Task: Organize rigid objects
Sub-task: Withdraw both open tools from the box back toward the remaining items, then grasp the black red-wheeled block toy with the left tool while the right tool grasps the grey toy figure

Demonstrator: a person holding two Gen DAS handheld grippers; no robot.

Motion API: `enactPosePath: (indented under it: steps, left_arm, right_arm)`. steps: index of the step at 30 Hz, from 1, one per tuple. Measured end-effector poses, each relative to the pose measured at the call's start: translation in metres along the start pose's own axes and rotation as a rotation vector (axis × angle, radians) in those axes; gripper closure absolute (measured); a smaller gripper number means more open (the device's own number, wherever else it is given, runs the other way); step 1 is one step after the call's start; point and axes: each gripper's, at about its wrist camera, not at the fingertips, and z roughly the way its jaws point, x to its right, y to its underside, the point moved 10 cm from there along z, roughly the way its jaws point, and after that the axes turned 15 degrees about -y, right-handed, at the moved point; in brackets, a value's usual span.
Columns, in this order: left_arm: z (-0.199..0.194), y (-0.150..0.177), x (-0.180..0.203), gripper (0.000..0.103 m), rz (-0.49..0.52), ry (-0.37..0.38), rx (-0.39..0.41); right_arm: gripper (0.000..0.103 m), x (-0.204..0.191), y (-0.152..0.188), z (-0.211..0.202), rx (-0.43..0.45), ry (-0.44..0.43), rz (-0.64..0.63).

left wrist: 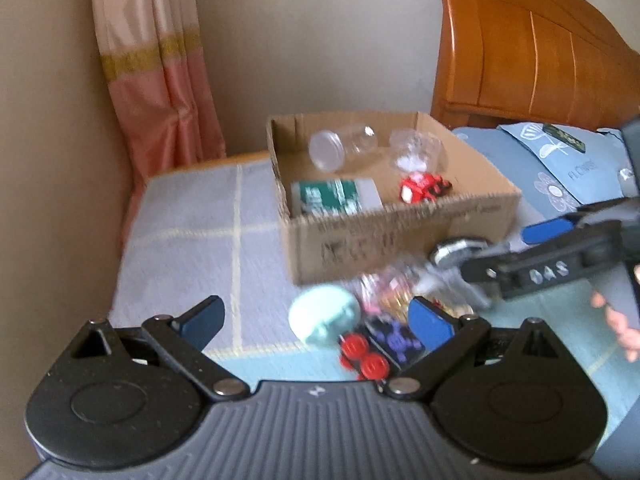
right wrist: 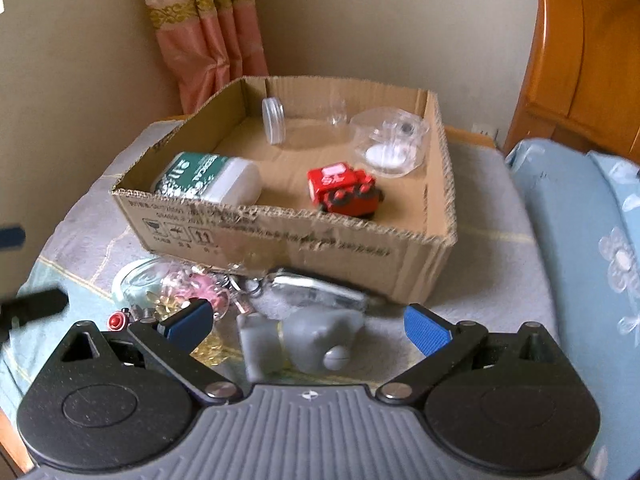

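Note:
An open cardboard box (right wrist: 280,236) sits on a blanket-covered table. In it lie a green-and-white container (right wrist: 208,178), a red toy truck (right wrist: 344,192), a clear jar (right wrist: 276,120) and a clear round case (right wrist: 392,144). In front of the box lies a pile: a pale green round lid (left wrist: 324,314), a red-and-purple toy (left wrist: 376,348), a clear bag of pink and yellow bits (right wrist: 188,292), a metal key fob (right wrist: 316,290) and a grey plastic piece (right wrist: 304,340). My left gripper (left wrist: 320,320) is open over the pile. My right gripper (right wrist: 308,324) is open above the grey piece.
A pink curtain (left wrist: 156,80) hangs at the back left. A wooden headboard (left wrist: 532,48) and a blue flowered pillow (left wrist: 560,168) lie to the right. The box also shows in the left wrist view (left wrist: 400,236).

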Motion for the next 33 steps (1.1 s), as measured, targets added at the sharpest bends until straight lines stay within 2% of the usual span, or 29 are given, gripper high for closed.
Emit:
enactPosePath:
  steps: [8,13,23,29,33]
  left_arm:
    - [0.011,0.030,0.018,0.005,0.001,0.048,-0.058]
    - [0.017,0.032,0.025,0.005,-0.017,0.073,-0.072]
    - [0.041,0.040,0.040,0.005,-0.030,0.088,-0.085]
    - [0.055,0.050,0.040,0.005,-0.063,0.080,-0.128]
    - [0.050,0.058,0.028,0.005,-0.020,0.033,-0.115]
  right_arm:
    - [0.000,0.013,0.015,0.010,-0.015,0.051,0.014]
    - [0.000,0.020,0.026,0.000,0.009,0.015,0.040]
    - [0.000,0.020,0.047,-0.015,0.020,-0.001,-0.006]
    - [0.000,0.017,0.059,-0.016,0.011,-0.007,-0.052]
    - [0.000,0.019,0.068,-0.014,-0.012,0.010,-0.100]
